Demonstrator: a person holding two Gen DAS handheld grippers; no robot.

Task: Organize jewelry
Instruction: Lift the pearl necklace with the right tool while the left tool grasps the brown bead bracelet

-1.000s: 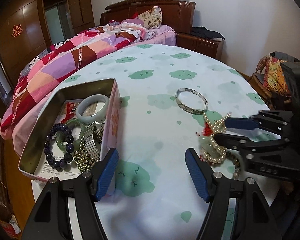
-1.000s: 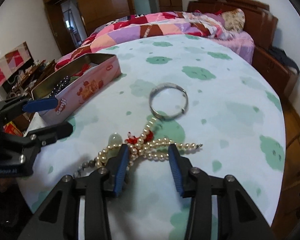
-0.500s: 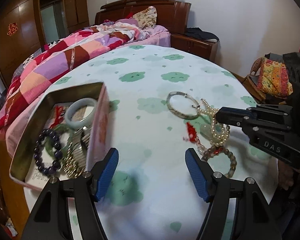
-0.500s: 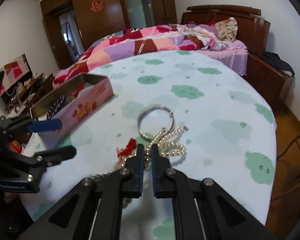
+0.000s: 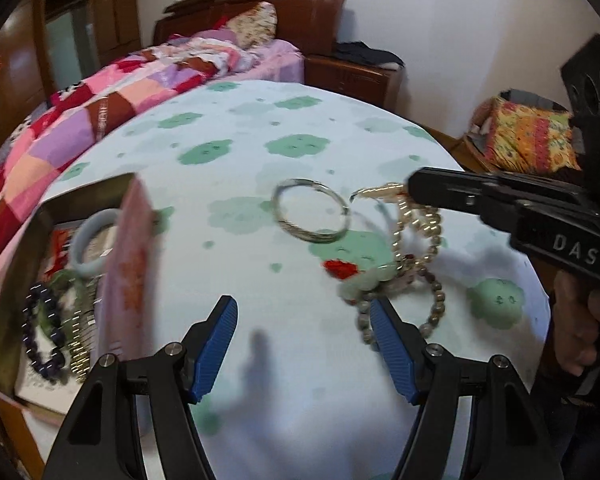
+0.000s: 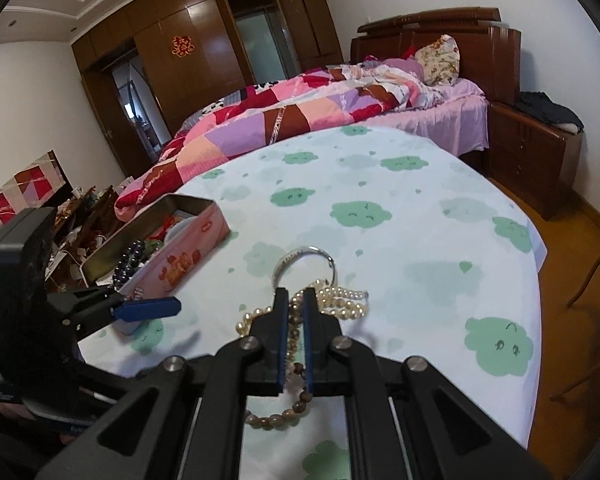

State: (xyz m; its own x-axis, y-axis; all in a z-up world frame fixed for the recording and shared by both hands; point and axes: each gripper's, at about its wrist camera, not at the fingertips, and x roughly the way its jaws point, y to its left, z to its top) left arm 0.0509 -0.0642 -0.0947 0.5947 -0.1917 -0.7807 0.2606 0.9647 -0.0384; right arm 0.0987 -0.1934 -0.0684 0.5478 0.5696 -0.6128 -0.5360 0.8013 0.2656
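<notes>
My right gripper [image 6: 296, 296] is shut on a pearl necklace [image 6: 340, 300] and lifts it off the table; in the left wrist view the gripper [image 5: 412, 190] holds the dangling pearls [image 5: 418, 220]. A brown bead bracelet [image 5: 436, 304] and a pale jade pendant with a red knot [image 5: 364, 280] lie below, tangled with the strand. A silver bangle [image 5: 310, 210] lies flat on the cloth beside them. My left gripper [image 5: 302, 336] is open and empty, low over the table. A pink tin box [image 5: 128, 264] at the left holds several bracelets.
The round table [image 6: 400, 208] has a white cloth with green cloud prints. A bed with a patchwork quilt [image 6: 300, 108] stands behind it. A wooden nightstand [image 6: 532, 148] is at the right. A person's hand [image 5: 584, 320] holds the right gripper.
My right gripper closed on the pearl necklace and has raised it, pulling the strand up from the pile. The left gripper shifted right, so the tin box slid toward the left edge.
</notes>
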